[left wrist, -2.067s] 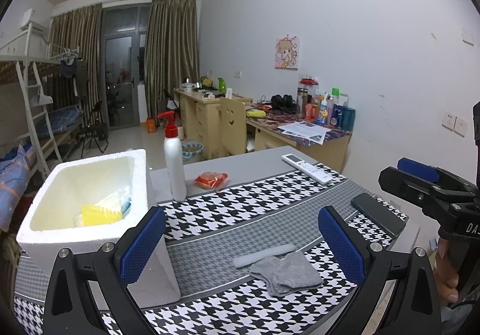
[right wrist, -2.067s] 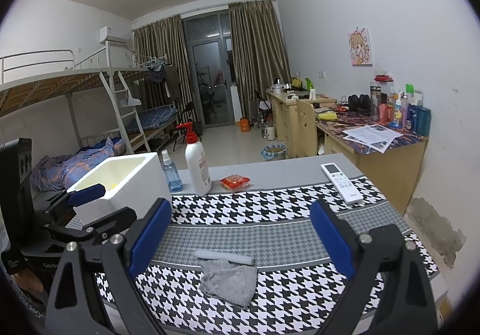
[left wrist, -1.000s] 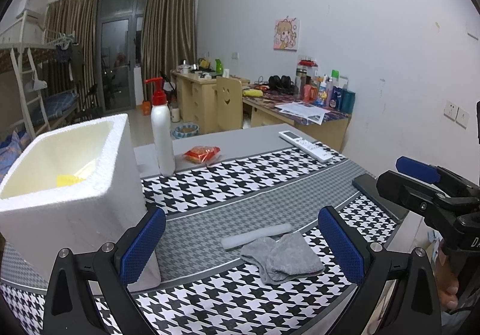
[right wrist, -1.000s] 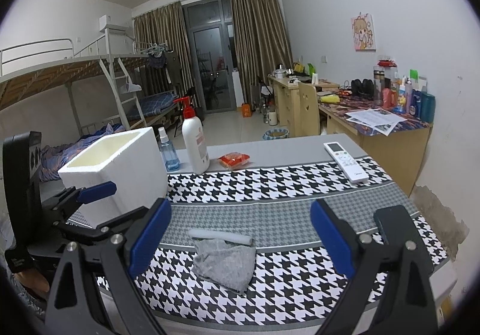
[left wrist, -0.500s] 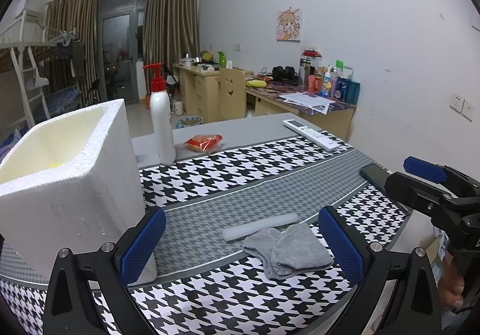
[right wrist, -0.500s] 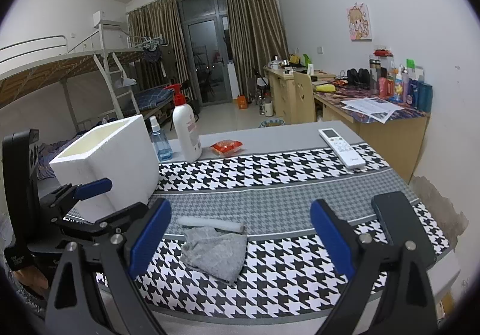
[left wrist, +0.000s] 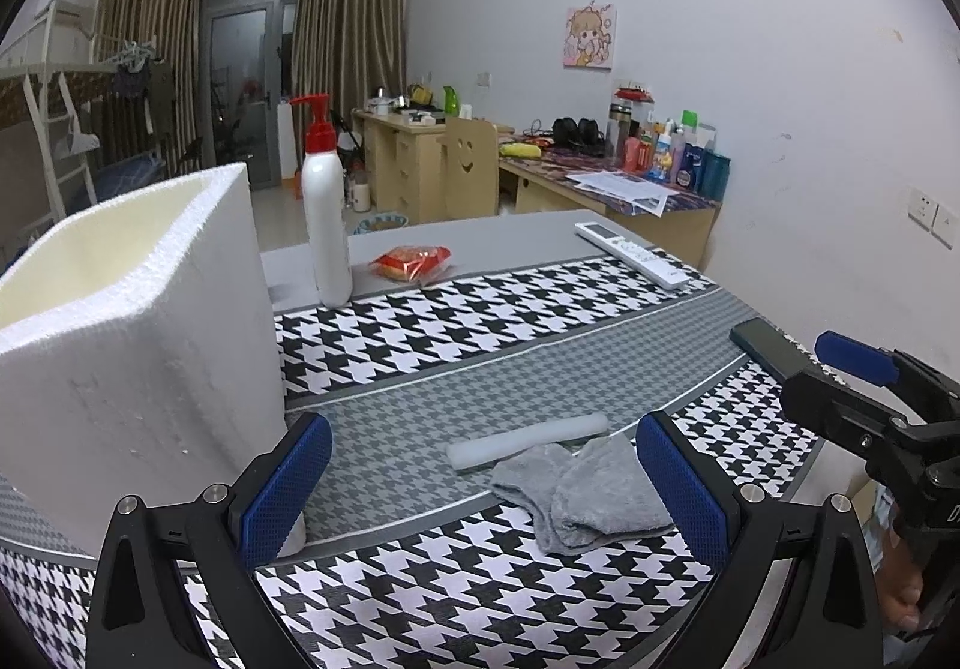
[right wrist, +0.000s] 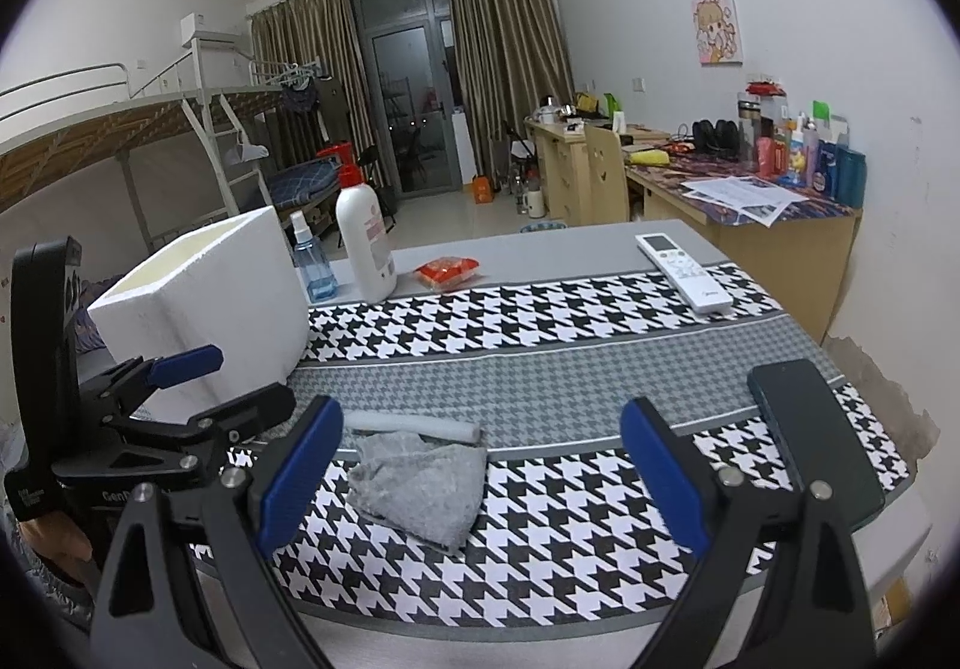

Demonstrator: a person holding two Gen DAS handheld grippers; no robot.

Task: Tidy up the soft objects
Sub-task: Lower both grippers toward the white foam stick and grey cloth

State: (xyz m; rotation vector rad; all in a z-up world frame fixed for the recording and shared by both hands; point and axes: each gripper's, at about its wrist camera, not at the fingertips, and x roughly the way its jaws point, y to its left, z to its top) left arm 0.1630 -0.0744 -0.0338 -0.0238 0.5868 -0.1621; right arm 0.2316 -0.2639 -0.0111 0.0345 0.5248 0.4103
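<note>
A grey cloth (left wrist: 585, 492) lies crumpled on the houndstooth table runner, with a white foam stick (left wrist: 528, 440) just behind it. Both show in the right wrist view too, the cloth (right wrist: 420, 480) and the stick (right wrist: 414, 425). My left gripper (left wrist: 480, 480) is open and empty, low over the table just short of the cloth. My right gripper (right wrist: 480, 471) is open and empty, with the cloth between its fingers' line of sight. A white foam box (left wrist: 126, 321) stands at the left; its inside is hidden.
A white pump bottle (left wrist: 326, 213), a red snack packet (left wrist: 411, 261), a white remote (left wrist: 633, 254) and a dark phone (right wrist: 813, 429) lie on the table. A small blue spray bottle (right wrist: 309, 261) stands behind the box. Desks and a bunk bed stand beyond.
Both grippers have dropped lower and closer to the table and the cloth. The inside of the foam box has gone out of sight. Both stay open.
</note>
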